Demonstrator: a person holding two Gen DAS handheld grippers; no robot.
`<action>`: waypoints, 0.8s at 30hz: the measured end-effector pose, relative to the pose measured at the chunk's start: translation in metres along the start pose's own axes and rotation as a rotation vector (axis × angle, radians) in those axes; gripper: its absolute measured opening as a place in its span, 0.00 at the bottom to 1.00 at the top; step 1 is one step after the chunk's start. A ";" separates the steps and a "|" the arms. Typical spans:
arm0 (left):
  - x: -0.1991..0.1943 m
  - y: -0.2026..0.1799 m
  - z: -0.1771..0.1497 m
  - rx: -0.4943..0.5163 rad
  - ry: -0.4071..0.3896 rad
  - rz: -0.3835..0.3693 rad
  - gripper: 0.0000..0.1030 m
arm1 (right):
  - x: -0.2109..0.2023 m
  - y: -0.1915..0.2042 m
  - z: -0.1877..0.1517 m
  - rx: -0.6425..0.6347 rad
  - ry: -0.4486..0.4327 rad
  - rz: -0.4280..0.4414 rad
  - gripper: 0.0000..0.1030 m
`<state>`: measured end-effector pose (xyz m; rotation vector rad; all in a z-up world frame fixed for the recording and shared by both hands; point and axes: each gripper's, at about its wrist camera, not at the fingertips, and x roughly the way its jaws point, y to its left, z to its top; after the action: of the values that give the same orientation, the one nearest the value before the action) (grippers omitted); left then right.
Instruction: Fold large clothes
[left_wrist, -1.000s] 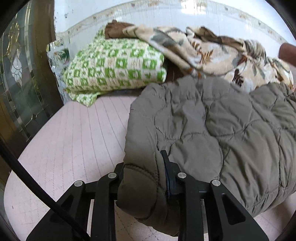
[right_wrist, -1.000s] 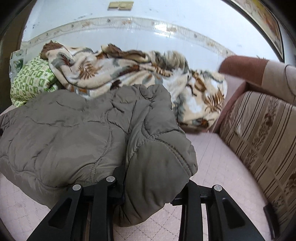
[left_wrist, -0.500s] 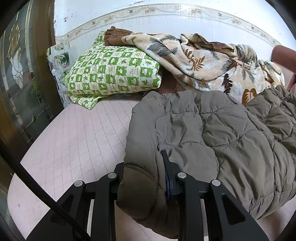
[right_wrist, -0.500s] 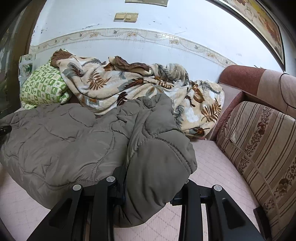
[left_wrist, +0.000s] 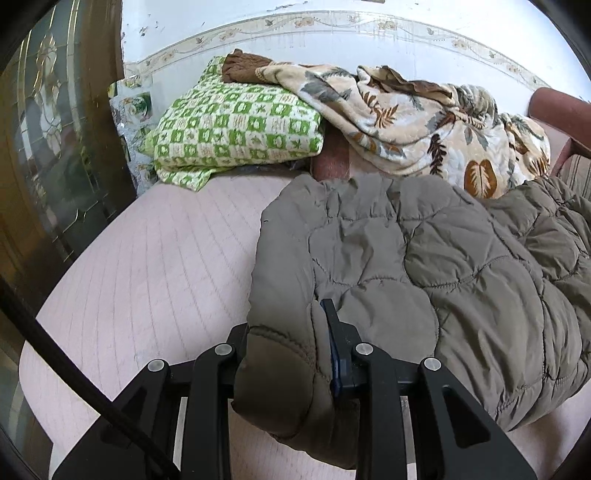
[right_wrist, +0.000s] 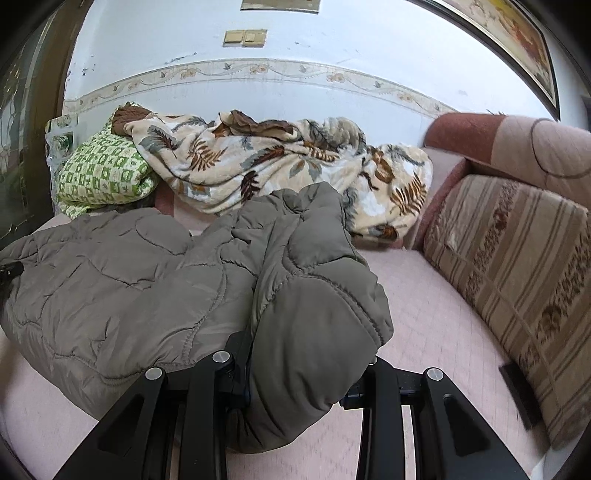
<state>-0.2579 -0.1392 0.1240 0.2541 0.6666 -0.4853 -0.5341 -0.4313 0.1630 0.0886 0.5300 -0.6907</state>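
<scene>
Left gripper: fingers clamped on a thick bunched edge of the jacket, one finger visible against the padding, the other hidden by fabric. Right gripper: fingers clamped on a padded fold at the jacket's opposite end, probably a sleeve or cuff, though the bunching hides the seam. The jacket spans between both grippers, held at its near edge; the rest of its bulk rests on the pink cushion. Beyond it, against the wall, lie a green checked quilt and a leaf-print blanket, neither touched. A striped backrest stands at the right. Progress: the jacket is gathered into a compact, doubled-over bundle with no loose sleeve showing, so at least one fold appears done. Remaining, as judged: lay the bundle flat, square the edges, and release both grips.
</scene>
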 end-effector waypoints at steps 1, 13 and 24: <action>0.001 0.000 -0.004 0.003 0.009 0.005 0.28 | -0.001 -0.001 -0.005 0.010 0.013 0.001 0.33; 0.025 -0.010 -0.045 0.027 0.075 0.102 0.38 | 0.040 -0.020 -0.060 0.089 0.229 -0.002 0.34; 0.029 -0.022 -0.063 0.087 0.038 0.181 0.40 | 0.055 -0.037 -0.085 0.179 0.306 0.052 0.48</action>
<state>-0.2831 -0.1446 0.0556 0.4026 0.6541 -0.3371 -0.5587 -0.4713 0.0657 0.3787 0.7557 -0.6764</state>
